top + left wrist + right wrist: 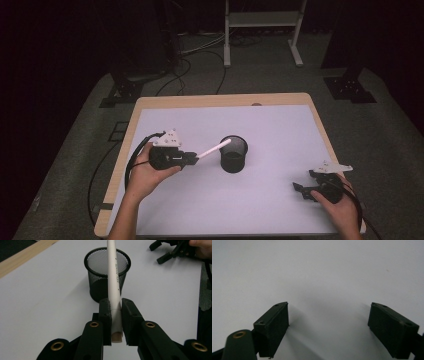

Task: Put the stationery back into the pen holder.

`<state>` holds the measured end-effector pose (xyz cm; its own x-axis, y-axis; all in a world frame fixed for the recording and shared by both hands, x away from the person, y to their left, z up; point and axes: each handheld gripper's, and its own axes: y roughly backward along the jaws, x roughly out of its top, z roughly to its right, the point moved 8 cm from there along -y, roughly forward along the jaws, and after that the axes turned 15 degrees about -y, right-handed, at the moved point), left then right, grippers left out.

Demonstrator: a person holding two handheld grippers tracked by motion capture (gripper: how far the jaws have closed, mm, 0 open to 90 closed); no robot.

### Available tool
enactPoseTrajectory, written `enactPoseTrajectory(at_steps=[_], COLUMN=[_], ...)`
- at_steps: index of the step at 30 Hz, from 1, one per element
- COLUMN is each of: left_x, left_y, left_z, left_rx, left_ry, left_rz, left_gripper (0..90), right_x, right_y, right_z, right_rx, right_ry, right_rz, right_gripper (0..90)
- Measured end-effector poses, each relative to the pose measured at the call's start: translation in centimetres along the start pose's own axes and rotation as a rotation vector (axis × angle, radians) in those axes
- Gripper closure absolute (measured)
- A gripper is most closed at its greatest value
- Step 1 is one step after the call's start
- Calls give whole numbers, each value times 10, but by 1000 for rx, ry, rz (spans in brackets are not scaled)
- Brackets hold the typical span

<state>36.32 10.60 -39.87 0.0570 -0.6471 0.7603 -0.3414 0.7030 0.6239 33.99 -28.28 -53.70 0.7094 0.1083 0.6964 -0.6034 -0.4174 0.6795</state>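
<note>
A long white pen (215, 149) is clamped by its blunt end in my left gripper (192, 158), which is shut on it. The pen slants up and to the right, and its far end reaches over the rim of a black mesh cup (233, 154) standing mid-table. In the left gripper view the pen (113, 277) runs straight up from between the pads (105, 315) across the mesh cup (100, 282) behind it. My right gripper (302, 181) rests low at the right front of the table, jaws wide apart. In the right gripper view its fingertips (274, 326) frame bare white surface.
A white sheet (280, 130) covers the wooden table (150, 101). Past the far edge lie cables on grey floor and a white metal frame (262, 22). The right gripper (172, 251) shows at the top right of the left gripper view.
</note>
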Motion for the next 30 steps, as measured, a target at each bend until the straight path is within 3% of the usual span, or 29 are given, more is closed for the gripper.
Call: enactPoseTrajectory(at_steps=[14,30], left_x=[18,13], left_y=[-29,-42], left_z=[-18,-24], left_rx=[-48,-68], left_ry=[0,8], left_rz=[-41,-110], left_gripper=[784,783], right_x=[0,0], right_y=[0,0], right_z=[0,0], right_rx=[5,11], right_ry=[-7,-11], right_rz=[-1,2], right_gripper=[157,157])
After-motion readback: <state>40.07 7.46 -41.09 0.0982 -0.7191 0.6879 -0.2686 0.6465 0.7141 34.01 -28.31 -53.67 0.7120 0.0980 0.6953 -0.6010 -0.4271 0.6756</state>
